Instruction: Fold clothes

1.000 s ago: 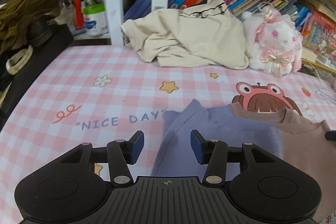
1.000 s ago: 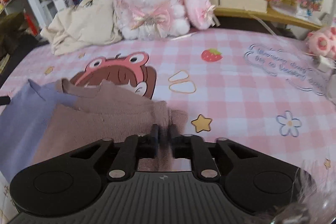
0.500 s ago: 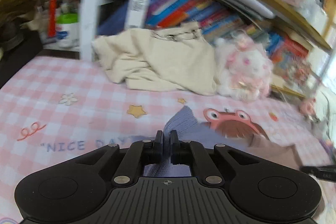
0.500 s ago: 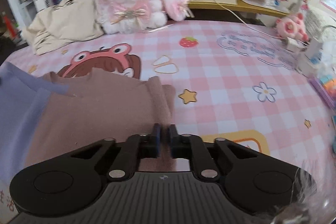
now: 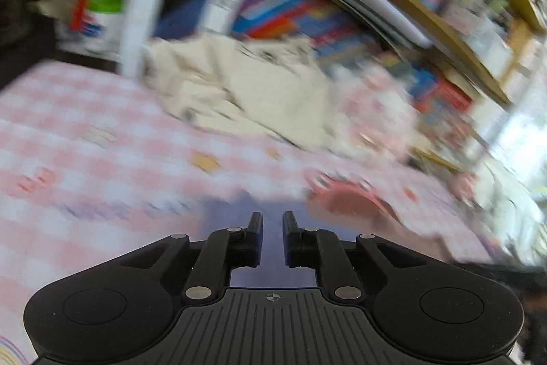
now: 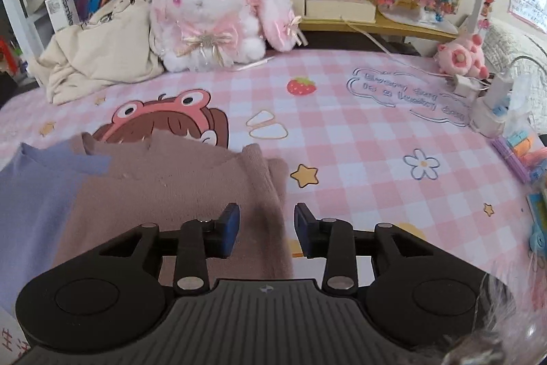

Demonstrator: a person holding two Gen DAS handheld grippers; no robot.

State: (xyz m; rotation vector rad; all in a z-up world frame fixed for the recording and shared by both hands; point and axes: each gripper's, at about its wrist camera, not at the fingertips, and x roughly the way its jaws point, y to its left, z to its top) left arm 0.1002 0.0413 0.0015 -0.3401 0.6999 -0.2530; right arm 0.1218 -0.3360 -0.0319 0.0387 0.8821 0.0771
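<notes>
Both grippers just opened off the sweater (image 6: 164,194): right gripper (image 6: 266,221) jaws apart over its edge. Left gripper (image 5: 272,228) slightly apart, nothing clamped, lower centre of blurred frame.

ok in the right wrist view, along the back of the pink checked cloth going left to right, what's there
cream garment → white and pink plush rabbit → small pink plush toy → white plugs and cable

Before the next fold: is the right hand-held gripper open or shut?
Open: the right hand-held gripper shows a gap, pads clear of the sweater.
</notes>
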